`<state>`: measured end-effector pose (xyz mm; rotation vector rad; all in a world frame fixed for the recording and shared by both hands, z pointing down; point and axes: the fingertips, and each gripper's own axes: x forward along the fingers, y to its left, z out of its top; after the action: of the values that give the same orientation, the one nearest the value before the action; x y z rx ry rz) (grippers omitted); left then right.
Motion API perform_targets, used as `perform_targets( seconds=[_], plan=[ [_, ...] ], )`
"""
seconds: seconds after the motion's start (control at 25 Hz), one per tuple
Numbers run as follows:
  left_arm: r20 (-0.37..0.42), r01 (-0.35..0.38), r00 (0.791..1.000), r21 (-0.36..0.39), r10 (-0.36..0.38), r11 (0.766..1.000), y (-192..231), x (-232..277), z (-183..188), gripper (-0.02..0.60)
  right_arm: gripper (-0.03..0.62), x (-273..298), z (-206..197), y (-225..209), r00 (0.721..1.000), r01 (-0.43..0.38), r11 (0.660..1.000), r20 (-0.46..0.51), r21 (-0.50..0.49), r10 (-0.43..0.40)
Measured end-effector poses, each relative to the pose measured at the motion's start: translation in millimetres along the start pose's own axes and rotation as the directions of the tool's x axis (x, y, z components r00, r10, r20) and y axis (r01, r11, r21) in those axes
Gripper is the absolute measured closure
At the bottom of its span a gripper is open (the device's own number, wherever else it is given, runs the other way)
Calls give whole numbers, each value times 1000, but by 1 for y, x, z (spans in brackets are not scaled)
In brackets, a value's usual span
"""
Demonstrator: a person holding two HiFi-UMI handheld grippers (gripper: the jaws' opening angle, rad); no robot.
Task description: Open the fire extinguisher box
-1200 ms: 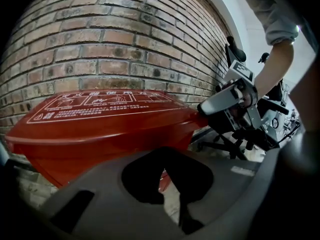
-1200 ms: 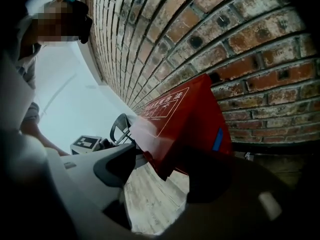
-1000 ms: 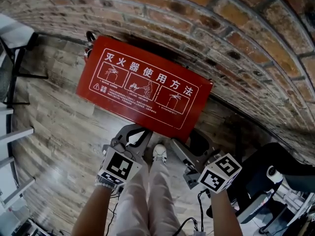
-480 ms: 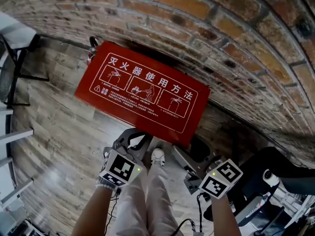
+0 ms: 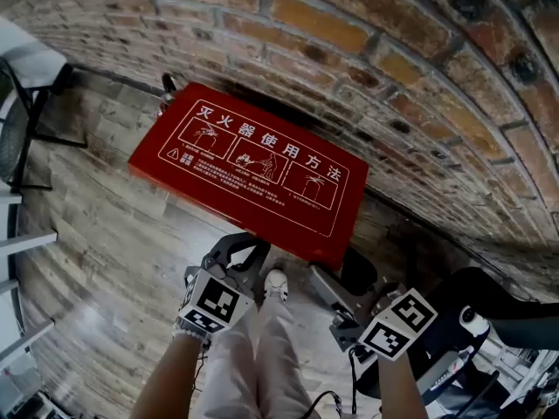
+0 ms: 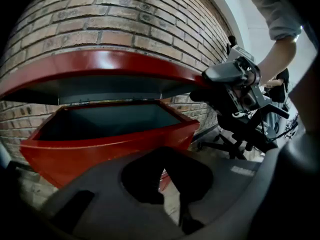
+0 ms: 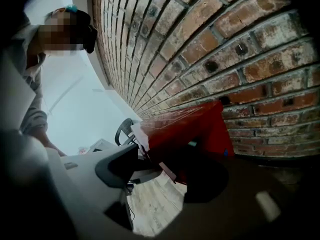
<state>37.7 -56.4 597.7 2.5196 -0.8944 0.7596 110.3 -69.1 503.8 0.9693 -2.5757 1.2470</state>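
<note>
The red fire extinguisher box (image 6: 110,144) stands on the floor against the brick wall, and what shows of its inside is dark and bare. Its lid (image 5: 253,164), printed with white instructions, is raised and hangs tilted above the box (image 6: 100,64). My right gripper (image 5: 339,276) is under the lid's near right corner. Its jaws stand wide, with the lid's corner (image 7: 190,129) between and over them, and I see no squeeze on it. My left gripper (image 5: 249,250) hovers in front of the box, below the lid, its jaws together on nothing (image 6: 167,184).
The brick wall (image 5: 393,51) runs close behind the box. A black office chair (image 5: 472,304) stands at the right, and a person in a grey sleeve (image 6: 280,14) is beyond it. White furniture (image 5: 17,234) lines the left. My legs (image 5: 262,339) stand on the wood floor.
The lid's near edge has come up further, and my right gripper has risen with it. The left gripper has stayed where it was.
</note>
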Motion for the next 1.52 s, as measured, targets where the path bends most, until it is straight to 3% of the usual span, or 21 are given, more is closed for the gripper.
perform_targets(
  seconds=[0.64, 0.72, 0.8, 1.0, 1.2, 1.52],
  plan=[
    [-7, 3, 1000, -2, -3, 1000, 1, 0, 2, 583, 357, -9, 45, 4, 1000, 21, 986, 14, -165, -19],
    [-7, 4, 1000, -5, -4, 1000, 0, 0, 2, 583, 394, -10, 48, -1, 998, 63, 977, 5, -202, -63],
    [-8, 3, 1000, -8, -3, 1000, 1, -1, 1, 583, 486, -10, 51, -8, 993, 117, 967, 4, -226, -120],
    [-14, 6, 1000, -7, -6, 1000, 0, -2, 0, 583, 588, -14, 66, -20, 976, 219, 949, 60, -226, -210],
    [-11, 11, 1000, -9, -11, 1000, 0, 0, 2, 583, 587, -14, 86, -24, 966, 254, 940, 107, -227, -235],
    [-7, 15, 1000, -11, -15, 1000, 0, -1, 2, 583, 588, -1, 104, -17, 968, 251, 918, 106, -306, -229]
  ],
)
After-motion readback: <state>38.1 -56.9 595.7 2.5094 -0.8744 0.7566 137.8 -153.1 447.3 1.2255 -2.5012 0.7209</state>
